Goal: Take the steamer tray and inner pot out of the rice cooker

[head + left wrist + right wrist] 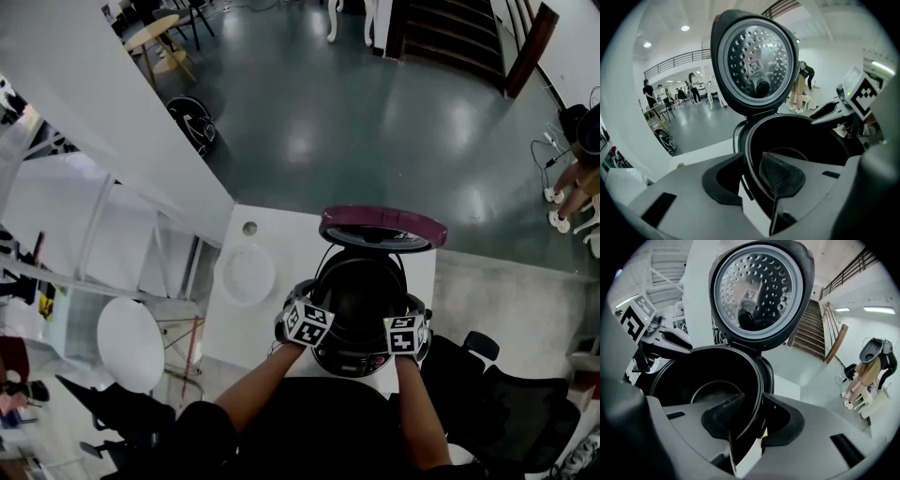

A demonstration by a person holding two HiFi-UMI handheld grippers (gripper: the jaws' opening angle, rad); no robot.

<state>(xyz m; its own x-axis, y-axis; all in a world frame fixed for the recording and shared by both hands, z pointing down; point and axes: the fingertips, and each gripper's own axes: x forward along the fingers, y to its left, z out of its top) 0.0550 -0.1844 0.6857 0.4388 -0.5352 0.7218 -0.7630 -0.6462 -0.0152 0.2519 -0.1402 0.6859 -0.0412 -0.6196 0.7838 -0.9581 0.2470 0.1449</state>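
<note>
A white table [281,234] is carrying everything. It is standing on a dark, glossy grey-green floor [375,112] in a large open hall. A white partition [112,122] is running along the left, and a staircase [450,28] is rising at the far side. A black office chair [506,394] is sitting just beside the table's right edge. Several people are standing far off in the left gripper view.

One rice cooker [367,361] is standing at the near edge of the table. Its single lid [382,228] is tipped upright at the back, showing a maroon rim from above. The underside is showing a perforated metal plate [757,61] to both gripper views. One inner pot [801,136] is sitting down inside the cooker. It is black and round, and it is showing only a faint ring on its bare bottom. One white round tray [248,275] is lying flat on the table to the left of the cooker, near it but not touching.

Two tongs are working at the pot, one on each side. The left tongs [753,153] are straddling the pot's left rim, and the right tongs [754,393] are straddling its right rim. On each, one jaw is reaching inside the pot and the other is staying outside. The jaws are standing apart with the thin rim between them, and a gap is showing beside the pads, so neither pair is clamping yet.
</note>
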